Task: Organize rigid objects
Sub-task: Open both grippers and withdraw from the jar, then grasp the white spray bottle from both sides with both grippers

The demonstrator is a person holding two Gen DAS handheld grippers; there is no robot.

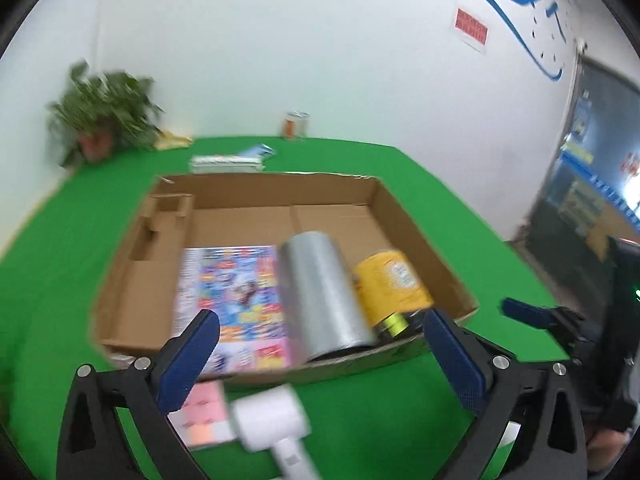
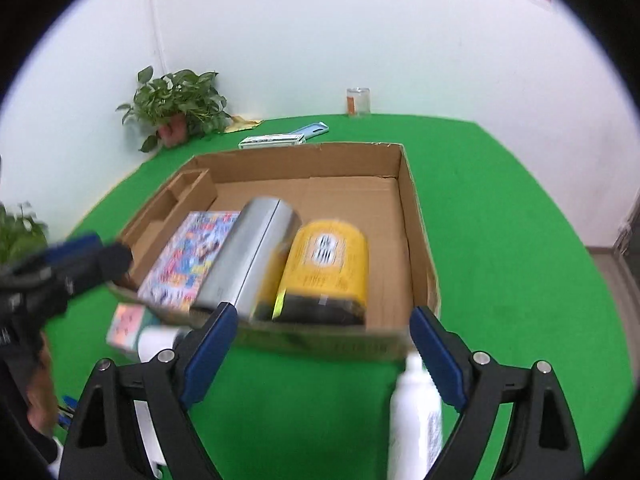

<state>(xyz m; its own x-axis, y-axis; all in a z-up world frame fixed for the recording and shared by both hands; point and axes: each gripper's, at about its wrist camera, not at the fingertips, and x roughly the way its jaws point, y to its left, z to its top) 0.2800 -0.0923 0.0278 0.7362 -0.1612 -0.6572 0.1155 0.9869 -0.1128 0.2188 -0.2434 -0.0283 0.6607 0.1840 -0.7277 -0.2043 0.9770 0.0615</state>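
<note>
An open cardboard box (image 1: 424, 240) (image 2: 416, 240) sits on the green table. In it lie a colourful booklet (image 1: 236, 292) (image 2: 188, 256), a silver cylinder (image 1: 324, 292) (image 2: 248, 256) and a yellow can (image 1: 392, 280) (image 2: 328, 268). My left gripper (image 1: 320, 340) is open and empty, above a white hair-dryer-like device (image 1: 272, 420) (image 2: 156, 340) and a pink box (image 1: 204, 412) (image 2: 126, 326) in front of the box. My right gripper (image 2: 320, 332) is open and empty; a white bottle (image 2: 416, 412) stands near its right finger. The right gripper also shows in the left wrist view (image 1: 532, 316), and the left gripper in the right wrist view (image 2: 76, 256).
A potted plant (image 2: 180, 104) stands at the far left corner. A glass jar (image 2: 358, 102) stands by the wall. A flat white box (image 2: 272, 141) and a blue item (image 2: 314, 130) lie behind the cardboard box. A second plant (image 2: 20, 232) is at the left edge.
</note>
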